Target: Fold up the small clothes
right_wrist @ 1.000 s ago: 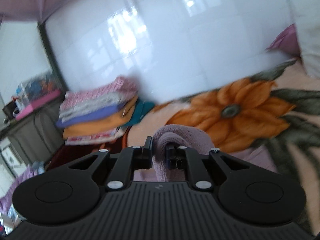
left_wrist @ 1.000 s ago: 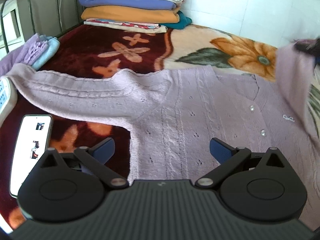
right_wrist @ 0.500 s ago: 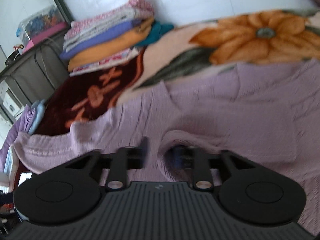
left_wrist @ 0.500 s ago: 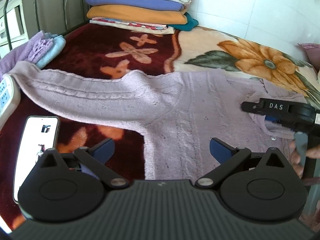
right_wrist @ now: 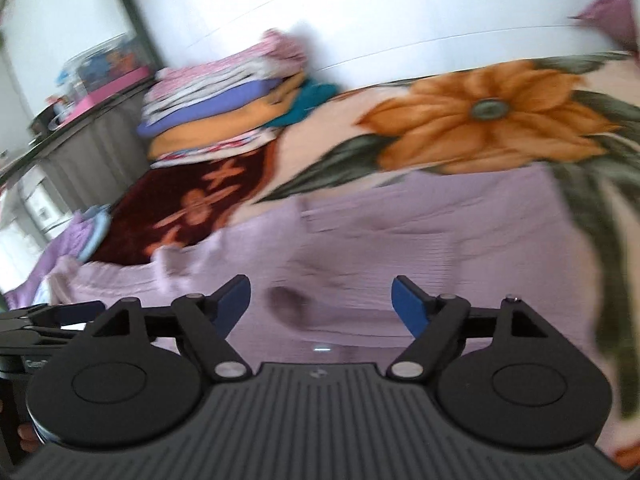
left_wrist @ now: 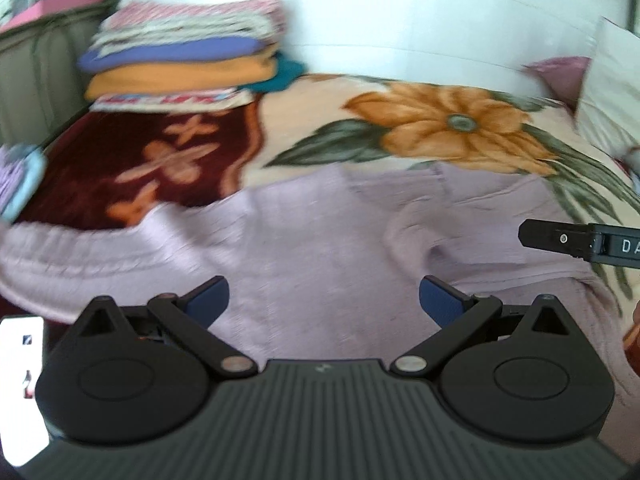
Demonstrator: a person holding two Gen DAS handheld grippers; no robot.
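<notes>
Now I read this as the gap between two folds: one sleeve looks already laid across the cardigan [left_wrist: 320,248], and the other is not yet done. The cardigan lies flat on the blanket [left_wrist: 460,128], filling the middle of both views, with its unfolded sleeve running off toward nine o'clock in the left view. My right gripper [right_wrist: 322,300] is opening, its blue pads clear of the knit with nothing between them; a soft hump of folded cloth sits just ahead of it, toward twelve. My left gripper [left_wrist: 323,300] hangs over the body of the cardigan with its fingers spread wide and empty. In the left view the right tool shows only as a black bar at three o'clock. Both pictures are smeared, so I cannot tell how neat the laid fold is. Next, I judge, the left gripper must go out toward nine, get its pads around the sleeve near the cuff and carry it over the chest to match the first. That calls for a pinch on one layer only, and for the body to lie still. A phone [left_wrist: 22,384] at eight and a stack [left_wrist: 184,64] at eleven are both well clear.
</notes>
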